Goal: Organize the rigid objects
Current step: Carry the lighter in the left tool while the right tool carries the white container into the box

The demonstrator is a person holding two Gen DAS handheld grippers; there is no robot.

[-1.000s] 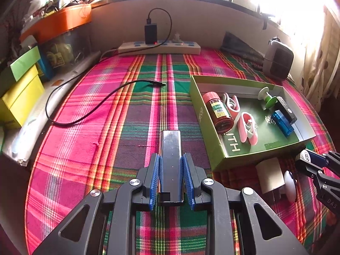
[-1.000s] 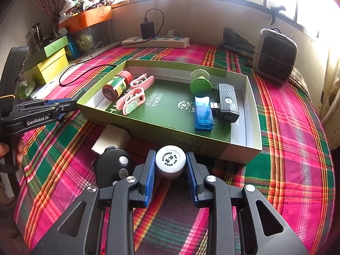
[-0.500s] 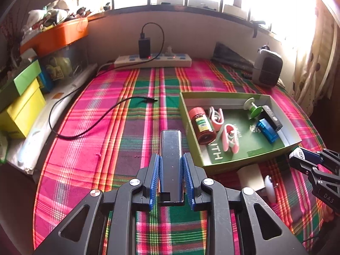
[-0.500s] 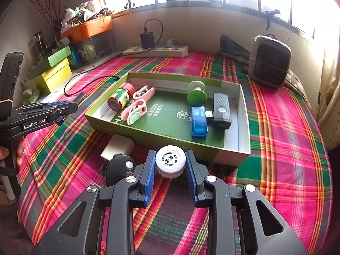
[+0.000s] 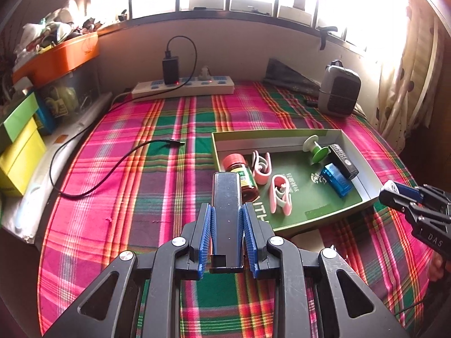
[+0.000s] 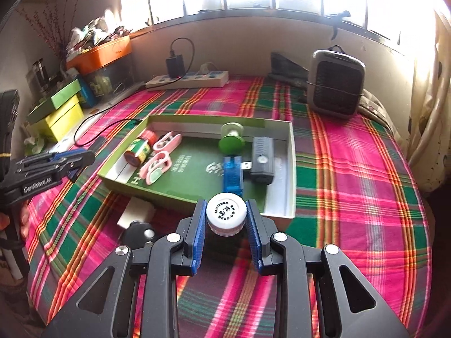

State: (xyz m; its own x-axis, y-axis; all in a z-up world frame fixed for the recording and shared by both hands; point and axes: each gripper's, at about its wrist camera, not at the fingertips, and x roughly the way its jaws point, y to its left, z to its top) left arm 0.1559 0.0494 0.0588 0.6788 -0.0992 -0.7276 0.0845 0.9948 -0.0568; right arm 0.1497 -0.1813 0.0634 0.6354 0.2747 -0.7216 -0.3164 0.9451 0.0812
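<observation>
Both hand-held grippers [image 5: 227,219] higher, tray [image 5: 282,138] farther.

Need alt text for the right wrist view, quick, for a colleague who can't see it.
The right tongs grip a small white-capped bottle above the plaid cloth, just short of a green tray holding a red-lidded jar, pink clips, a green spool and USB gadgets.

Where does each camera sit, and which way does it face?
Left wrist: sits on the left tool, angled down over the plaid cloth toward the window; it grips a black bar; the right tool shows at the right edge.
Right wrist: sits on the right tool, same heading; it grips a white-capped bottle; the left tool and fingers show left.
Shared: the green tray, power strip, heater.
</observation>
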